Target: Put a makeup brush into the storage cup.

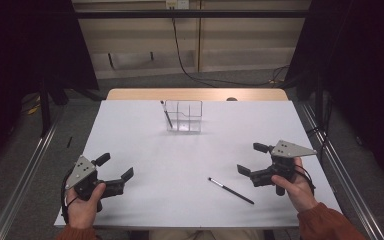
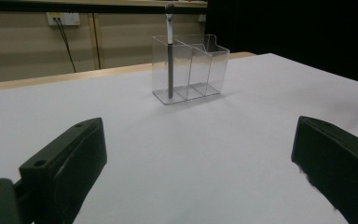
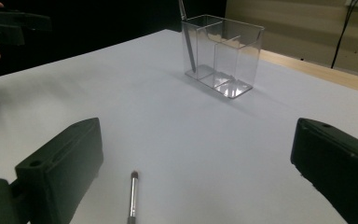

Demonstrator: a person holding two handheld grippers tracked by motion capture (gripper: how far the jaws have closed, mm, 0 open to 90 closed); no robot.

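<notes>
the slim brush (image 1: 231,190) lying loose on the white table (image 1: 145,200), at about eight o'clock from the right gripper (image 1: 254,158), looks light, stiff and roll-prone, best pinched mid-handle; both the right and left gripper (image 1: 115,167) gape wide, empty

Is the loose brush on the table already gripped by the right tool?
No. In the high view the brush lies flat on the white table, apart from the open right tool beside it.

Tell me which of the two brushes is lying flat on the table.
The brush near the right tongs; the other brush stands in the clear holder.
</notes>
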